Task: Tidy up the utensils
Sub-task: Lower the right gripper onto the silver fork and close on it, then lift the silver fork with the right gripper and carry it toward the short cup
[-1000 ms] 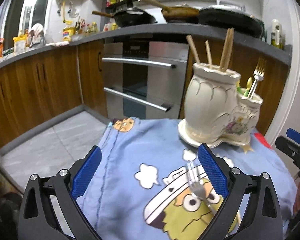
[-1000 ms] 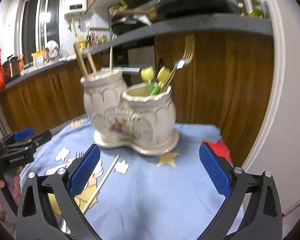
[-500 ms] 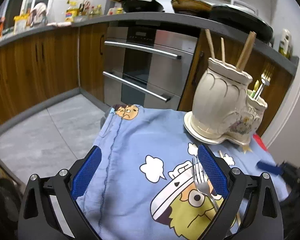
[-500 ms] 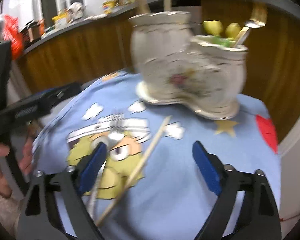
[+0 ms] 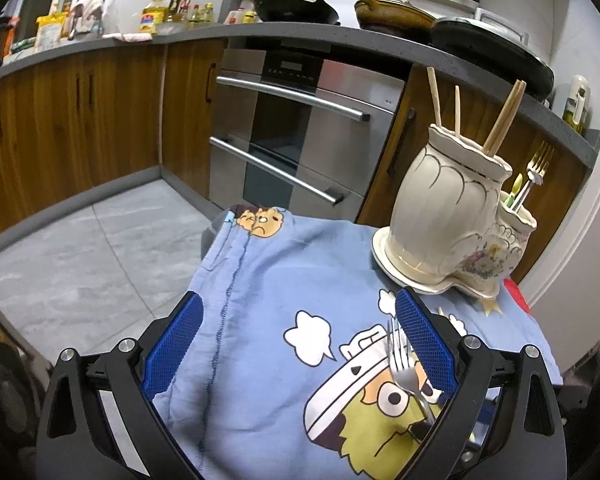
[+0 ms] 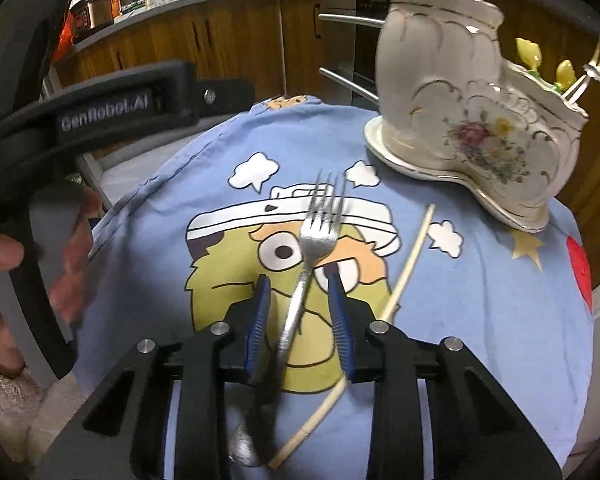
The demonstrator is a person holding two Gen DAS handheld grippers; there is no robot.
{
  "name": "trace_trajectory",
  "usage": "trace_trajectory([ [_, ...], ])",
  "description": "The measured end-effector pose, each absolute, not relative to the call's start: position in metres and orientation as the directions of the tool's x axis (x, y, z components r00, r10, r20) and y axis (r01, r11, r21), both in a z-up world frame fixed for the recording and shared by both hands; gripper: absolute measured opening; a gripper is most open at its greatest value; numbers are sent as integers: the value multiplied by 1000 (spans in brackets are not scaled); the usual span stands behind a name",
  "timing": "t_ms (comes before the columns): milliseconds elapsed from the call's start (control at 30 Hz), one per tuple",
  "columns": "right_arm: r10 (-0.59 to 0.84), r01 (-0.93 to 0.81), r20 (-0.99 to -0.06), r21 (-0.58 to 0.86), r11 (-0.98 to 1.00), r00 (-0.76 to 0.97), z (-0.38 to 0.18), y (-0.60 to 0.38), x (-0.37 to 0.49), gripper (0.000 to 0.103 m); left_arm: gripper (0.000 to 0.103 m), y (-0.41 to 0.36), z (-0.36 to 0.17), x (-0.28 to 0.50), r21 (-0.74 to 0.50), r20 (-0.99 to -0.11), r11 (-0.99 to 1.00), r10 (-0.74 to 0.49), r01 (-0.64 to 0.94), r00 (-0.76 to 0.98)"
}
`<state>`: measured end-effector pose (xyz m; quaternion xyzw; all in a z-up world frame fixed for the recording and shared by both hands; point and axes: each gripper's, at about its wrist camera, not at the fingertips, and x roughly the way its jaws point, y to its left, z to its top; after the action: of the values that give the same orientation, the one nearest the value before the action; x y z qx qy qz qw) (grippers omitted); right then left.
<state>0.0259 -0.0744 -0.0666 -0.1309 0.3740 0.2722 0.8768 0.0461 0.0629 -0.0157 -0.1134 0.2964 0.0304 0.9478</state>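
Note:
A silver fork lies on a blue cartoon-print cloth, tines pointing away from me. My right gripper is low over it and its jaws are closing, with the fork's handle between the blue pads but gaps on both sides. A wooden chopstick lies slanted just right of the fork. The cream double utensil holder stands behind, holding chopsticks, a fork and yellow-handled pieces. My left gripper hovers open over the cloth, the fork by its right finger, the holder ahead on the right.
A hand holds the left tool's black body at the left of the right wrist view. The cloth-covered round surface drops off to a tiled floor. Wooden cabinets and a steel oven stand behind, pans on the counter.
My right gripper swung left and down from facing the holder to straddling the fork, its jaws narrowing from wide to close around the handle. The left gripper shifted only slightly.

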Motion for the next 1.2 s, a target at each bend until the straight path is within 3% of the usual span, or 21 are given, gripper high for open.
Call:
trace_trajectory([
  [67, 372, -571, -722, -39, 820, 583, -67, -72, 27, 24, 96, 65, -16, 46, -204, -568, 970, -11, -128, 823],
  [167, 372, -560, -716, -32, 828, 591, -68, -71, 28, 10, 96, 66, -16, 46, -210, -568, 969, -13, -130, 823],
  [400, 429, -555, -699, 56, 830, 571, -63, -89, 33, 5, 96, 65, -14, 44, -211, -563, 971, -25, -115, 826],
  [700, 471, -498, -616, 144, 855, 632, -30, -146, 27, 5, 96, 51, -9, 43, -215, -570, 974, -67, -70, 819],
  [867, 512, -479, -580, 226, 848, 634, -16, -178, 23, 5, 96, 18, -13, 48, -172, -613, 985, -109, 2, 783],
  [1200, 483, -420, -506, 242, 875, 714, 0, -231, 21, 5, 96, -43, -25, 58, -136, -686, 990, -129, 48, 716],
])
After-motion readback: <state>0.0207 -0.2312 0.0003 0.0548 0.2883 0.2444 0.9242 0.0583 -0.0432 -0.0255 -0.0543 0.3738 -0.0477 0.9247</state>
